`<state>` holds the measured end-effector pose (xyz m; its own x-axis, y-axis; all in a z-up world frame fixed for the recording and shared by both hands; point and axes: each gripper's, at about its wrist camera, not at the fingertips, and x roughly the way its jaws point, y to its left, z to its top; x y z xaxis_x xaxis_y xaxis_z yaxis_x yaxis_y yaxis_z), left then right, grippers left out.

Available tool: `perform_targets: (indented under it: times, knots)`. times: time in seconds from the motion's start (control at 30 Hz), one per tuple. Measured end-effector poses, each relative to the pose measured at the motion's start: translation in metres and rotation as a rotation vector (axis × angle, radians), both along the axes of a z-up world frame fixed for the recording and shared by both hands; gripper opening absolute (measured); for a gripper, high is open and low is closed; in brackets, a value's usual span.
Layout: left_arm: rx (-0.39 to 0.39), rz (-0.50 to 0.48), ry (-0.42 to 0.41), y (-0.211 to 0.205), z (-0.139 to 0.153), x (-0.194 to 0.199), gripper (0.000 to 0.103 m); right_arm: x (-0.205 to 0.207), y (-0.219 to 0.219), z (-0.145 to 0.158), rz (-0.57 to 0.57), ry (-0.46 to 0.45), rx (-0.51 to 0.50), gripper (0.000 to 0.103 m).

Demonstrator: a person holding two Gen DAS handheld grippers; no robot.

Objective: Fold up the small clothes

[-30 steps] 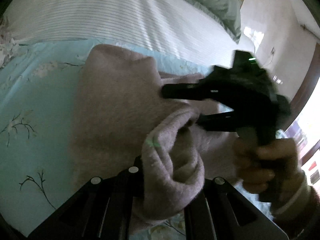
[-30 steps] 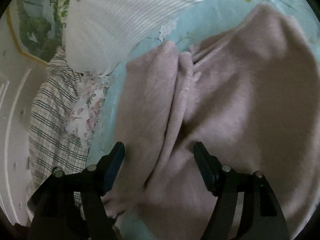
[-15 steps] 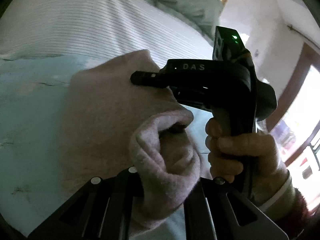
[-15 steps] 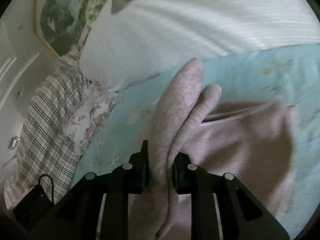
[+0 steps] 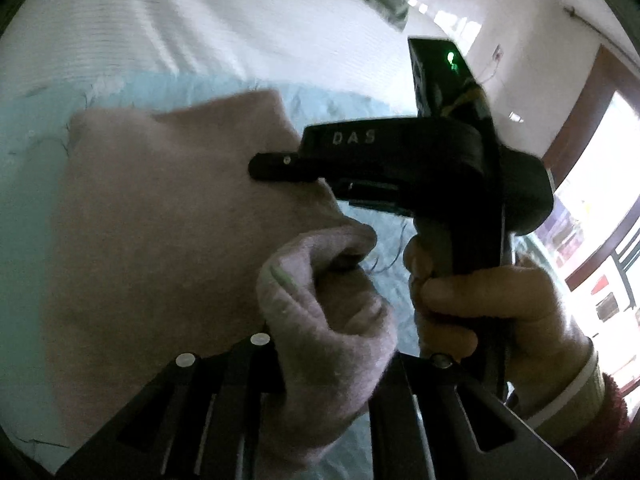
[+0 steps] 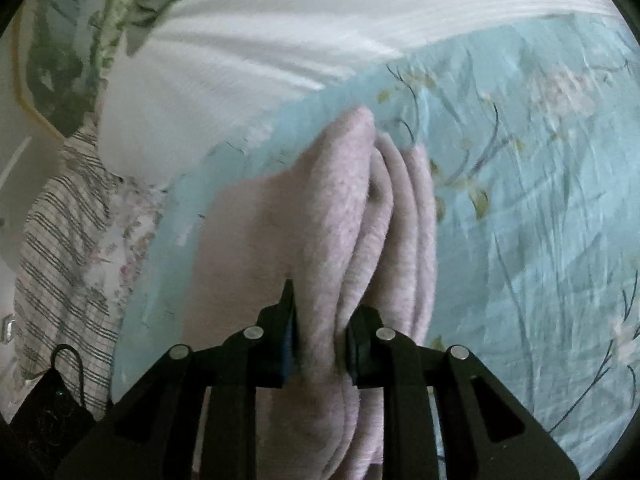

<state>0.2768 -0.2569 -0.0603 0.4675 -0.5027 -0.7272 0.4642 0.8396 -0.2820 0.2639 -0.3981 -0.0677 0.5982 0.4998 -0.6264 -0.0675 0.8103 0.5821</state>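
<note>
Behind everything lies a bed with a pale blue sheet (image 6: 540,208) printed with thin branches and small flowers, and a white striped blanket (image 6: 340,28) covers the far part of it. At the left side in the right wrist view there is a checked cloth (image 6: 60,248) and a flowered cloth beside it, and a dark green cloth (image 6: 132,4) hangs at the top. A bright window (image 5: 600,216) with a brown frame shows at the right edge in the left wrist view.

On the blue sheet is the pink fleece garment (image 5: 160,216), soft and fuzzy. Most of it spreads flat on the sheet, while two parts of it are gathered up.

Both pairs of tongs are closed on this garment. The left tongs (image 5: 328,364) grip a thick bunch of the pink fabric, which rises between the two fingers and rolls over at the top, so the fingertips are mostly hidden under it. The right tongs (image 6: 320,344) pinch several layers of the same garment; the folded edges stand up in front of the camera like a narrow stack, and the fingers press on them from both sides.

In the left wrist view the right tool appears also from outside: its black body carries the letters DAS and a small green light, and its finger (image 5: 280,164) reaches to the left over the pink fabric. The person's right hand (image 5: 480,312) holds its handle, just beside the bunch in the left tongs. A red sleeve with a pale cuff (image 5: 580,396) covers the wrist.
</note>
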Motion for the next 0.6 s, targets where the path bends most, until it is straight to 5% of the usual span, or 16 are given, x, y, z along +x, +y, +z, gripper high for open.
perform_targets:
  times: [0.13,0.2,0.37,0.6]
  knots:
    - [-0.031,0.006,0.043,0.012,-0.005,0.003,0.028,-0.004,-0.003,-0.006,-0.016,-0.001,0.029,0.035]
    - [-0.045,0.002,0.044,0.024,0.000,-0.005,0.050,-0.013,-0.006,-0.002,-0.043,-0.014,0.030,0.044]
    - [-0.077,0.005,0.018,0.068,0.019,-0.041,0.086,-0.042,-0.015,0.014,-0.105,-0.076,0.021,0.086]
    - [-0.132,0.163,0.039,0.143,0.023,-0.020,0.086,-0.052,-0.009,-0.007,-0.054,-0.004,0.017,0.087]
